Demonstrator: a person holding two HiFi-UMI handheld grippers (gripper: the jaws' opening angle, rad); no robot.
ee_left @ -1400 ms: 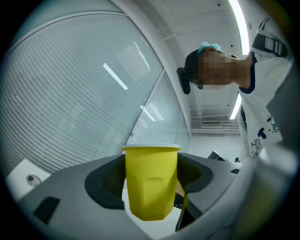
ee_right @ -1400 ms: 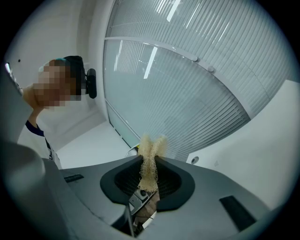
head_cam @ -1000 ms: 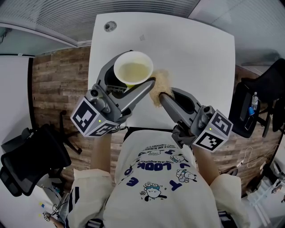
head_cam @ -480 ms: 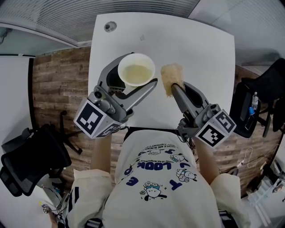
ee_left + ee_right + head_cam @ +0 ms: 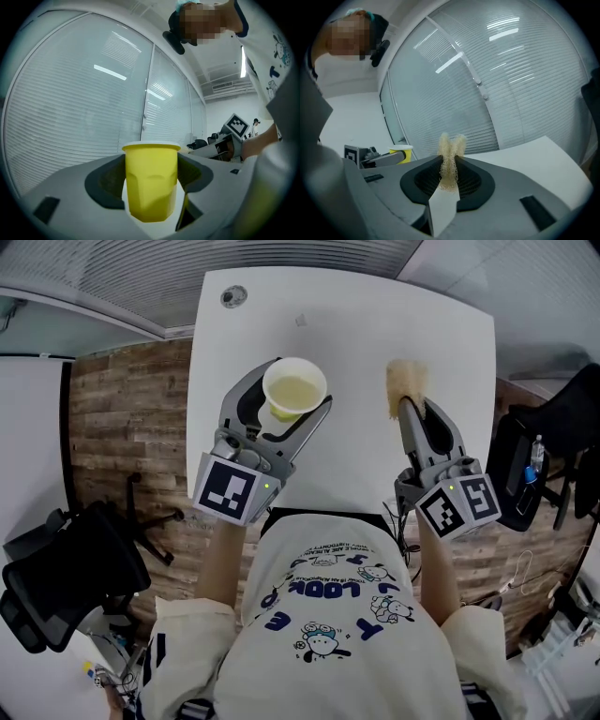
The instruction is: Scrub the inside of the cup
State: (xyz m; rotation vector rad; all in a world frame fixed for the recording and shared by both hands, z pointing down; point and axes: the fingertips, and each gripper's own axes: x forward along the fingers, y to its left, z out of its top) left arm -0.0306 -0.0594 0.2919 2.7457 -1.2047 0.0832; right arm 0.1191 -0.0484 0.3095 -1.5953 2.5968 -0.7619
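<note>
A yellow cup [image 5: 294, 388] with a white rim stands upright between the jaws of my left gripper [image 5: 290, 407], which is shut on its sides over the white table [image 5: 356, 324]. The left gripper view shows the cup [image 5: 151, 183] clamped between both grey jaws. My right gripper [image 5: 411, 405] is well to the right of the cup and is shut on a beige fibrous scrubber [image 5: 407, 382]. In the right gripper view the scrubber [image 5: 450, 161] sticks up from between the pads, and the cup [image 5: 401, 153] shows far off at the left.
A small round grey fitting [image 5: 232, 296] sits near the table's far left corner. A black office chair [image 5: 66, 577] stands on the wooden floor to the left. More dark chairs and gear [image 5: 553, 456] crowd the right side. Slatted blinds line the wall beyond the table.
The right gripper has pulled the scrubber away from the cup's rim and swung it to the right. The left gripper has rolled and sunk, bringing the cup upright and slightly right.
</note>
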